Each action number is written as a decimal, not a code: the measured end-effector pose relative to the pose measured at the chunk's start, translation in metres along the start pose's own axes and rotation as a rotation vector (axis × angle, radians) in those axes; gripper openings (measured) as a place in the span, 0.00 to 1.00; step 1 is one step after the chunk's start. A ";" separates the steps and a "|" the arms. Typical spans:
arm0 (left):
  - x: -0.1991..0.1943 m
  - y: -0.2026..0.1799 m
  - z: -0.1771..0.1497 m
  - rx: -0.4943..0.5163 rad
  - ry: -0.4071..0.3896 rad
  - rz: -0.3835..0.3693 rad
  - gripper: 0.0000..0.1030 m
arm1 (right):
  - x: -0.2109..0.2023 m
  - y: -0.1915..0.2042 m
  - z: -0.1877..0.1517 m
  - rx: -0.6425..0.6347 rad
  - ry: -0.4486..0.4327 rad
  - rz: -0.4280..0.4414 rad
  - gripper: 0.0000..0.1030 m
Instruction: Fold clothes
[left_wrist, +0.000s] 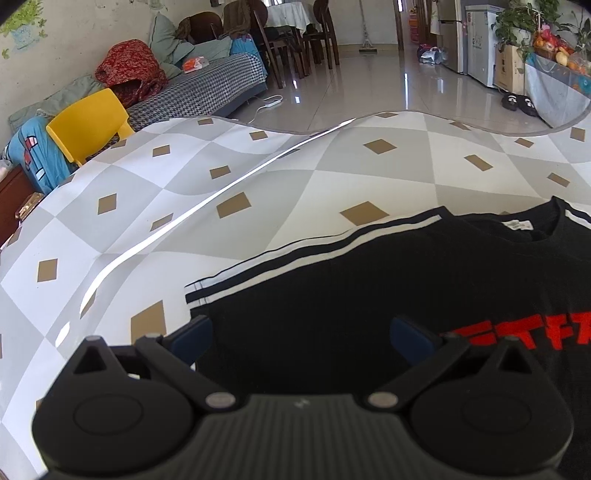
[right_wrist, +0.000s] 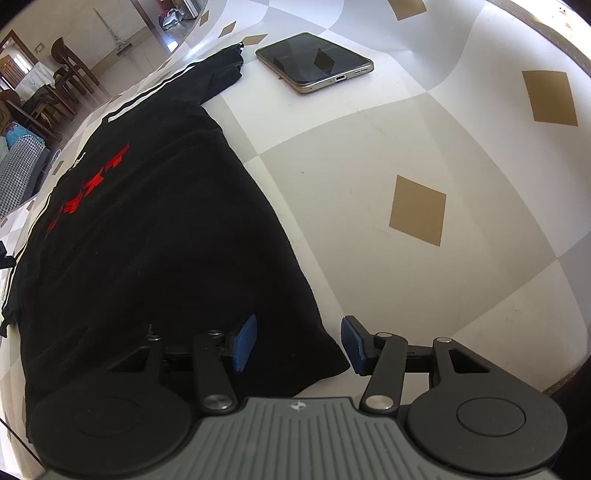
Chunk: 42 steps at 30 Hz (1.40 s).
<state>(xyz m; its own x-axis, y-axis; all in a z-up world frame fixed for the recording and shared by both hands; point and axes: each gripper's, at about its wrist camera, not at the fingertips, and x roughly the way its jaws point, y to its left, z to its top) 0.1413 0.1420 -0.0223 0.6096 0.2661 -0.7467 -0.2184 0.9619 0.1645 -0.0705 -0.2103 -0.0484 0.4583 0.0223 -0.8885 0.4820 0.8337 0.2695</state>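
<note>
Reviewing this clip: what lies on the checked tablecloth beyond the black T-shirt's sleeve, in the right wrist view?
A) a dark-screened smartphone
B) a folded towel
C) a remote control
A: a dark-screened smartphone lies flat just past the sleeve of the black T-shirt with red lettering.

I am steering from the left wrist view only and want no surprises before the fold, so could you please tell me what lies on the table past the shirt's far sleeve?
Observer: A smartphone lies flat on the tablecloth, just beyond the tip of the black T-shirt sleeve.
Operator: Thank you. Does the sleeve touch it?
Observer: No, a strip of cloth shows between them.
Operator: And where is the right gripper, please?
Observer: The right gripper stands open over the shirt's bottom corner, one pad above the fabric and the other past the edge.
Operator: Is it pinching the hem yet?
Observer: No, the pads are not pressed on it.
</note>
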 end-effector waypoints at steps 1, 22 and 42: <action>-0.004 -0.003 -0.001 0.010 0.004 -0.023 1.00 | 0.000 -0.001 0.000 0.011 0.004 0.004 0.49; -0.011 -0.042 -0.037 0.125 0.096 -0.148 1.00 | -0.001 0.006 -0.003 -0.006 -0.005 0.056 0.55; -0.003 -0.048 -0.039 0.129 0.095 -0.137 1.00 | -0.006 0.034 -0.005 -0.229 -0.105 0.074 0.09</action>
<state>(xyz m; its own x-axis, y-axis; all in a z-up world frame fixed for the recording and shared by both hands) 0.1205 0.0929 -0.0532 0.5505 0.1312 -0.8244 -0.0354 0.9904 0.1339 -0.0609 -0.1791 -0.0358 0.5671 0.0407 -0.8227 0.2677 0.9354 0.2309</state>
